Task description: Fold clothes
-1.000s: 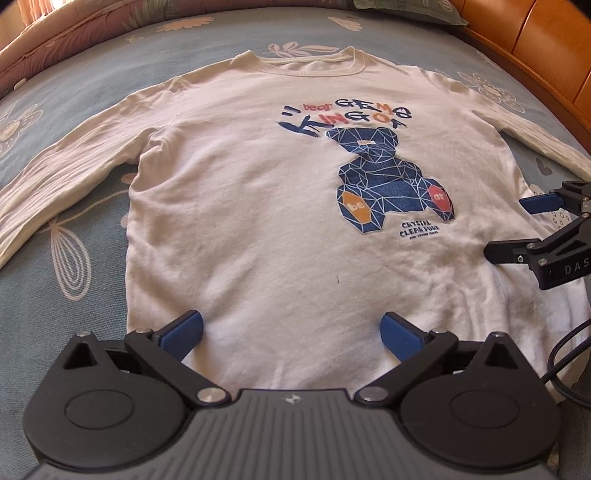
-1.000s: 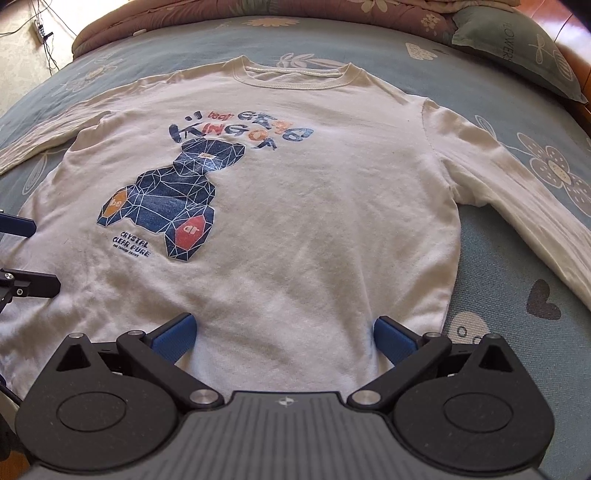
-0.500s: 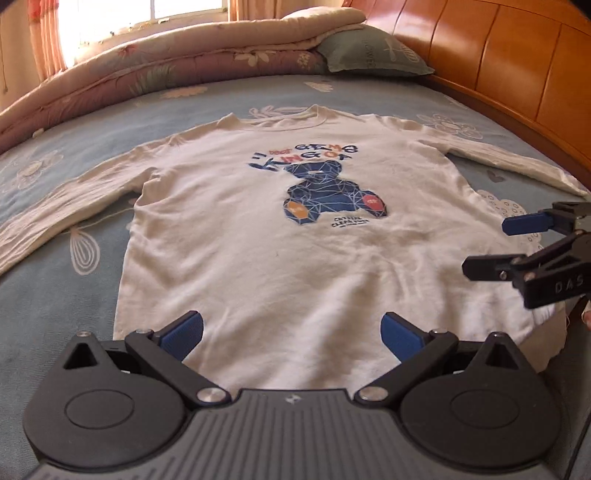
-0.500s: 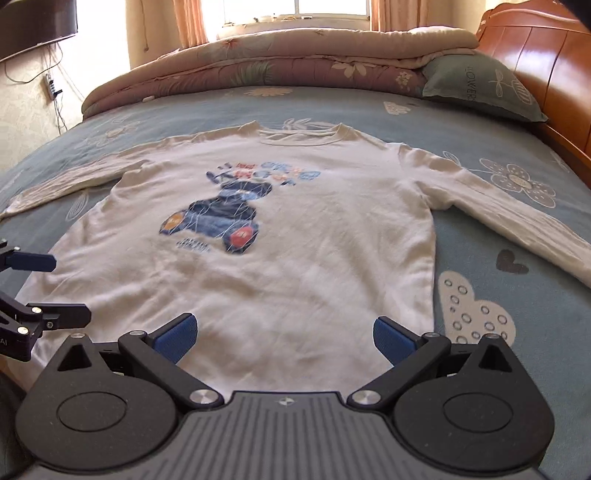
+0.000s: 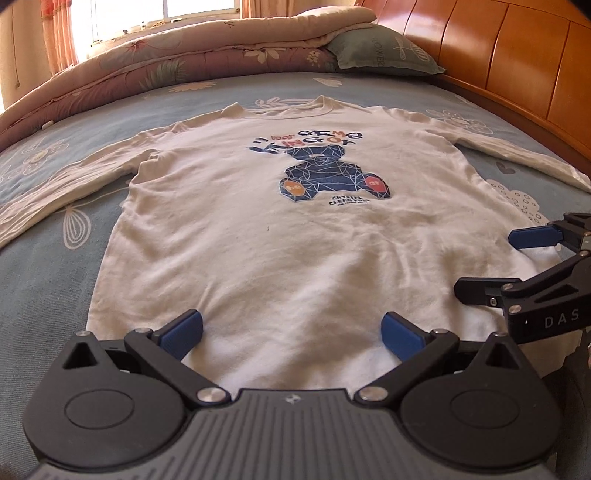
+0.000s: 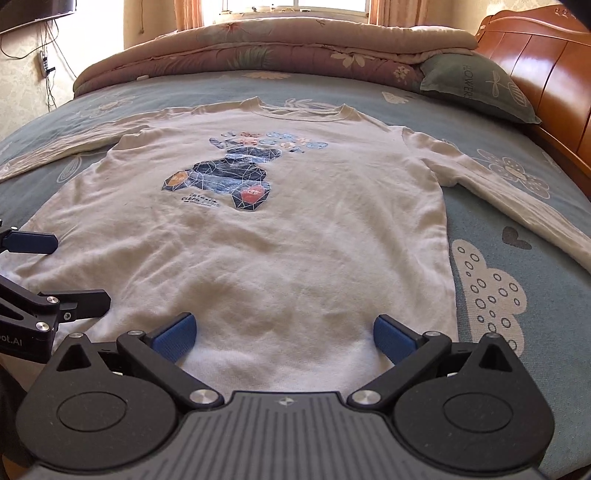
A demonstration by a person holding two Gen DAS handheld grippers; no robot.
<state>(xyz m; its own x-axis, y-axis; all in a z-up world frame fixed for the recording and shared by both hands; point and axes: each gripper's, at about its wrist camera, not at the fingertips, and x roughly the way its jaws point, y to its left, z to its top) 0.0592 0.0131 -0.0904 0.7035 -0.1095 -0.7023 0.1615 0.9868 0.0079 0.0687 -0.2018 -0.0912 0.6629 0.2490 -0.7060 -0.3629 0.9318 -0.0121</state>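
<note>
A white long-sleeved shirt (image 5: 280, 236) with a blue bear print lies flat, front up, on the bed, both sleeves spread out; it also fills the right wrist view (image 6: 288, 236). My left gripper (image 5: 291, 330) is open, low over the hem on the shirt's left half. My right gripper (image 6: 282, 332) is open over the hem on the right half. Each gripper shows in the other's view: the right gripper (image 5: 491, 262) at the right edge, the left gripper (image 6: 74, 269) at the left edge. Neither holds any cloth.
The bed has a blue-grey flowered sheet (image 5: 48, 258). A rolled quilt (image 6: 258, 48) and a green pillow (image 6: 476, 85) lie at the far end. A wooden headboard (image 5: 517, 55) runs along the right side. A window (image 6: 295, 5) is behind the quilt.
Both cameras have tilted up and dropped lower toward the shirt's hem, bringing the quilt, pillow and window into view. Both grippers have stayed open.
</note>
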